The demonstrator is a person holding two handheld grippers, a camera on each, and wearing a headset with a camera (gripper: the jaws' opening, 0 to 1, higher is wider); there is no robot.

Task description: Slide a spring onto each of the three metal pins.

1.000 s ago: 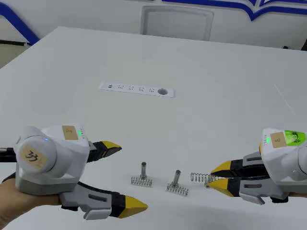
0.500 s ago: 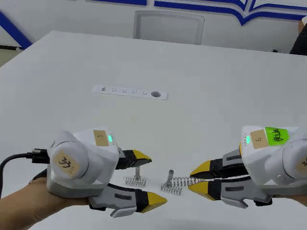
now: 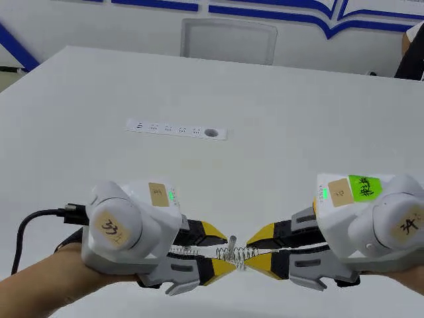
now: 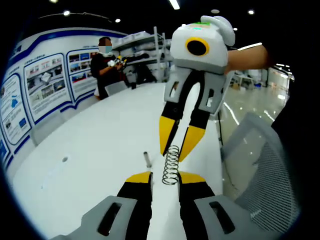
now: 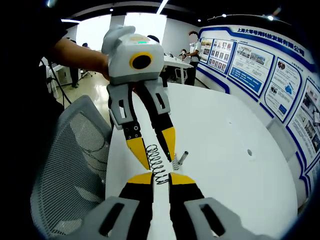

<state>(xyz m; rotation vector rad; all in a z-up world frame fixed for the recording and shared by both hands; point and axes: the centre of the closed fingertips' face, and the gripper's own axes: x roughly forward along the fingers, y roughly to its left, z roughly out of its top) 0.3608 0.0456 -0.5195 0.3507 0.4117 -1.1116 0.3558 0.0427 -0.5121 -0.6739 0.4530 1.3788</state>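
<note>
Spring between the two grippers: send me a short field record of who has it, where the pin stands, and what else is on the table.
right gripper: shut on one end of the spring
left gripper: open, jaws flanking the other end with gaps
spring: level between the two, not yet on the pin
pin: upright on the table, just beyond the spring, upper shaft bare
power strip: flat, farther across the table

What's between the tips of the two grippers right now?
A spring bridges the gap from the left gripper to the right gripper, clearest in the left gripper view; a metal pin stands beside it.
</note>
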